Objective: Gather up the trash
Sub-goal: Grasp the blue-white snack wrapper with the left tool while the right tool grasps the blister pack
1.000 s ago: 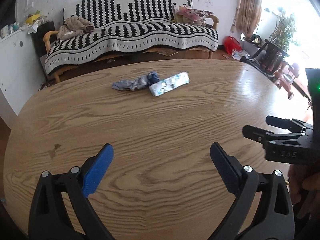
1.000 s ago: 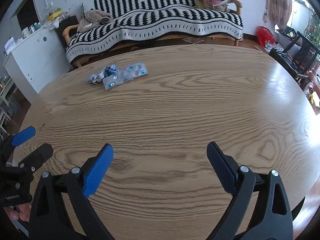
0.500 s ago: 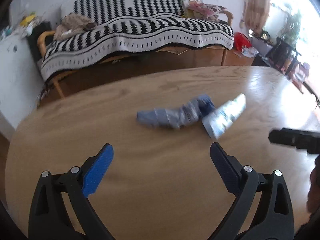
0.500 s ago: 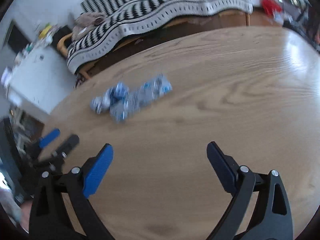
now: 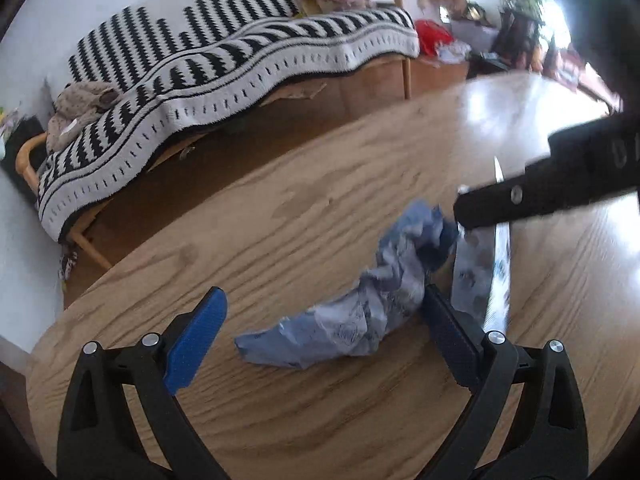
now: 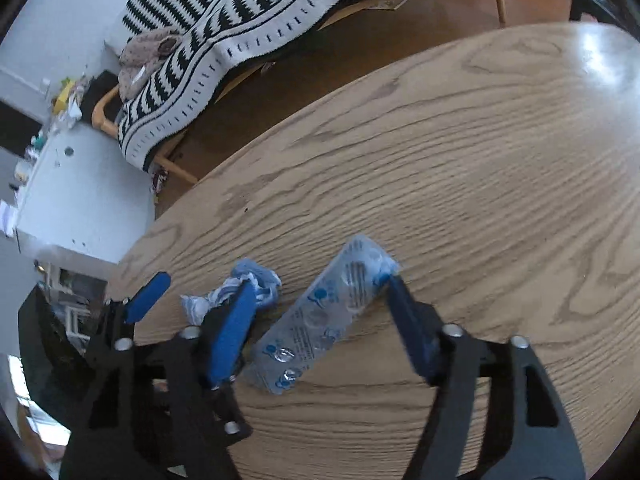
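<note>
The crumpled blue wrapper (image 5: 360, 304) lies on the table (image 5: 312, 420) between my left gripper's (image 5: 320, 344) wide-open fingers, its far end just beside the flat, shiny blister pack (image 6: 320, 320). My right gripper (image 6: 324, 324) is spread wide too, straddling that pack, one blue pad (image 6: 228, 340) near the wrapper. The two tools crowd each other here. A striped sofa (image 5: 224, 60) stands beyond the table.

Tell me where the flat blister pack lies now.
In the right wrist view the blister pack lies on the table, between the open right gripper fingers, just right of the crumpled wrapper.
</note>
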{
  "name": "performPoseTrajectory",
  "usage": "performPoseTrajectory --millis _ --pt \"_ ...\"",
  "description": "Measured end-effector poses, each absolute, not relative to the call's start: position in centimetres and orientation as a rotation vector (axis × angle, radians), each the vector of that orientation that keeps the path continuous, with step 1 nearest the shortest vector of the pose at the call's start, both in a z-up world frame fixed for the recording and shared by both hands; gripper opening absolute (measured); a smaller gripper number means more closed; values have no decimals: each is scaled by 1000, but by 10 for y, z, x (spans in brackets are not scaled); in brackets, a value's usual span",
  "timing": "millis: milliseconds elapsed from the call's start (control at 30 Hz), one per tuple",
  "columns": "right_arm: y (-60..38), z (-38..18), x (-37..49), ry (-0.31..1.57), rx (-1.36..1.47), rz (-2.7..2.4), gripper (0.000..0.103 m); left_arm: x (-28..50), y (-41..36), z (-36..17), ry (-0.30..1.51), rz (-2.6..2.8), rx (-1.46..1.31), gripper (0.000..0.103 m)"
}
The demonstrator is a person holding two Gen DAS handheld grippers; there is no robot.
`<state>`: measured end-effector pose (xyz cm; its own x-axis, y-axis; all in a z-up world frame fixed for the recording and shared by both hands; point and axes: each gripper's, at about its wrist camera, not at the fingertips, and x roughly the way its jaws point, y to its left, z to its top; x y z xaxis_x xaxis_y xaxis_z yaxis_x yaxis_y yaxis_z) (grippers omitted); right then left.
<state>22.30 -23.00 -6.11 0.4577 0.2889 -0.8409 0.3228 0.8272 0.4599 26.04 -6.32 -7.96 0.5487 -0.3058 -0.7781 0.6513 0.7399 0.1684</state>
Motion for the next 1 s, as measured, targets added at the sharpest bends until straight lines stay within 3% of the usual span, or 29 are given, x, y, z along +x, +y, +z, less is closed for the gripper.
performPoseTrajectory --millis 67,133,267,533,800,1000 --pt "-226 -62 225 1120 614 -16 49 259 -62 -79 801 -605 467 93" --pt "-225 -64 223 1117 607 -21 42 256 -61 -79 811 -619 447 84" --pt "-222 -66 219 1118 588 -5 34 246 -62 -77 840 -637 425 28" --pt "-231 -60 167 1118 551 2 30 187 -55 -69 869 -580 375 24" --pt "-257 -37 50 1081 479 9 30 100 -45 -44 968 -456 210 24" --pt "-278 -27 -36 1024 441 -12 30 18 -63 -31 963 -419 290 24"
